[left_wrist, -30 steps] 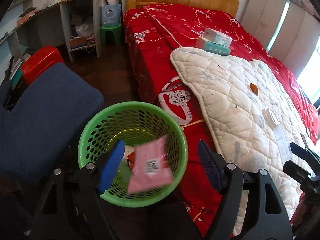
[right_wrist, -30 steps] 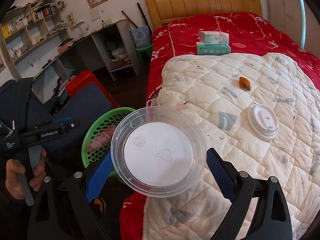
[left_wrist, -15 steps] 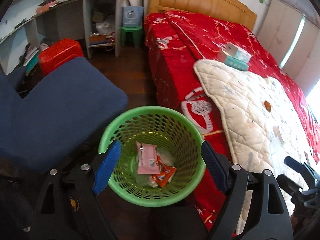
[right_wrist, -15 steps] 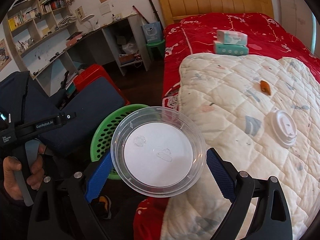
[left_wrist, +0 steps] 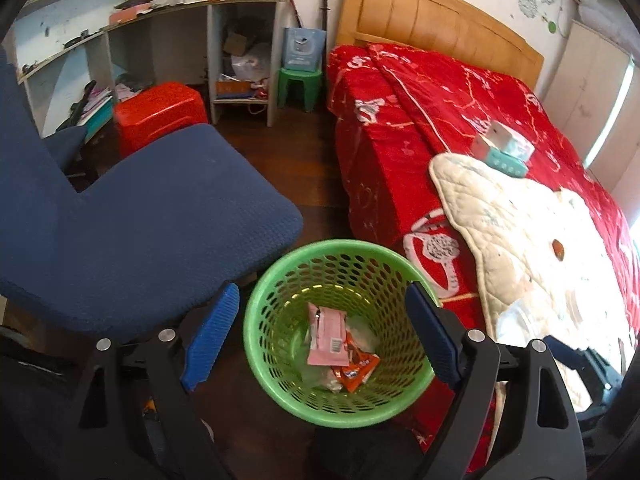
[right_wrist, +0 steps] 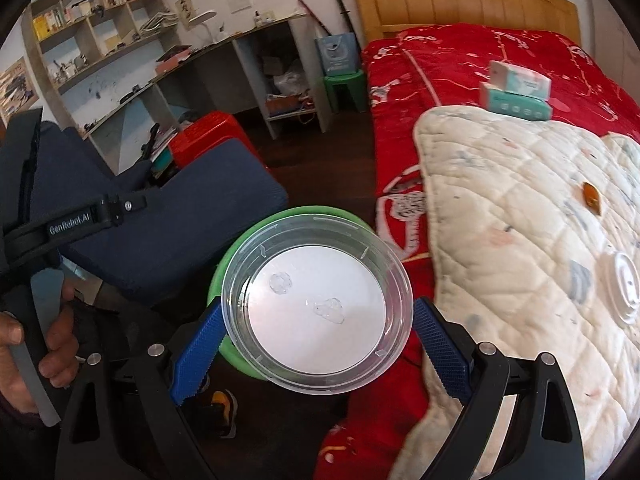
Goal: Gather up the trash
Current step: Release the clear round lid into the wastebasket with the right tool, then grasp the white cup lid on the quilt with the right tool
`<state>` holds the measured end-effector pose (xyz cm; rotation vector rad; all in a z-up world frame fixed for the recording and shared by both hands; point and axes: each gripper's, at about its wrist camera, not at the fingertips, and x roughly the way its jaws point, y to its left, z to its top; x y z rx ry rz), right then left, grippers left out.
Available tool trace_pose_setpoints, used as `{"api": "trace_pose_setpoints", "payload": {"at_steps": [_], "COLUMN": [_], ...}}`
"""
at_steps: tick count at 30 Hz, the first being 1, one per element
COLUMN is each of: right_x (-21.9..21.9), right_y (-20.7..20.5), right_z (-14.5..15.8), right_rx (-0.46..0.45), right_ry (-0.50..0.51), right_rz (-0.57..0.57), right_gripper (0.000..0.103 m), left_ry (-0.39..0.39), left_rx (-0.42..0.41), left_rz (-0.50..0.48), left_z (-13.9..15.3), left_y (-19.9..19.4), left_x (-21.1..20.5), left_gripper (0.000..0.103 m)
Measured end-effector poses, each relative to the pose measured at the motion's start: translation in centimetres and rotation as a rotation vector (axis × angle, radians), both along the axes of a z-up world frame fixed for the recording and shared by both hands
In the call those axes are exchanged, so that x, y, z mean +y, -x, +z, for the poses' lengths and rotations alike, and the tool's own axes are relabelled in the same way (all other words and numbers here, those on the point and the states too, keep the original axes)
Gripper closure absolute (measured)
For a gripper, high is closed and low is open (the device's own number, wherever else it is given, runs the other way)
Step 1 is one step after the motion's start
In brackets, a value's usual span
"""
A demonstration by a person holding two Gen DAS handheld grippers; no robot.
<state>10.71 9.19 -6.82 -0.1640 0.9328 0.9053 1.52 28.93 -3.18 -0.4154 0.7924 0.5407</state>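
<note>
Trash lies on the bottom of the green perforated wastebasket (left_wrist: 340, 396), straight ahead of and below the left tool (left_wrist: 320, 340): a pink wrapper (left_wrist: 326, 336) on top, an orange wrapper (left_wrist: 356, 370) touching its lower edge, and some crumpled clear film beside them. The left tool's 2 blue pads (left_wrist: 210, 336) stand wide apart and are opening; nothing is between them, and the basket's rim shows in the gap, below the pads. To that tool's left is a blue chair seat (left_wrist: 152, 236); to its right is the bed (left_wrist: 400, 128) with a red cover and a cream quilt (left_wrist: 516, 240).

The right tool (right_wrist: 318, 346) is clamped on a clear round plastic container (right_wrist: 316, 312), 1 pad (right_wrist: 196, 354) on each side of its rim, with the open mouth facing the camera and a white bottom showing. The wastebasket (right_wrist: 218, 276) sits directly behind the container, mostly hidden by it. On the quilt (right_wrist: 520, 248) to the right of this tool lie a white cup lid (right_wrist: 622, 288) and, farther off, a small orange scrap (right_wrist: 591, 196). 2 stacked tissue packs (right_wrist: 516, 92) rest beyond, on the red cover at the quilt's far edge. At this tool's left, a hand (right_wrist: 36, 344) grips the left tool's handle.
</note>
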Motion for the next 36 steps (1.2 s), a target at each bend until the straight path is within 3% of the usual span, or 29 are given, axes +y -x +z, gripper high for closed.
{"api": "trace_pose_setpoints", "payload": {"at_steps": [9, 17, 28, 36], "right_x": [3.8, 4.4, -0.4, -6.1], "right_y": [0.8, 1.7, 0.3, -2.1], "right_z": [-0.8, -0.7, -0.2, 0.1], "right_rx": [0.037, 0.039, -0.003, -0.041], "right_ry": [-0.038, -0.061, -0.020, 0.021], "right_rz": [0.045, 0.067, -0.006, -0.129], "right_gripper": [0.013, 0.011, 0.011, 0.011], "left_ry": [0.011, 0.020, 0.025, 0.025], "left_rx": [-0.029, -0.037, -0.029, -0.017], "left_rz": [0.037, 0.041, -0.002, -0.076], "left_z": [0.9, 0.8, 0.6, 0.3], "left_y": [0.3, 0.5, -0.7, -2.5], "left_x": [1.2, 1.3, -0.5, -3.5], "left_gripper": [0.018, 0.018, 0.018, 0.018]}}
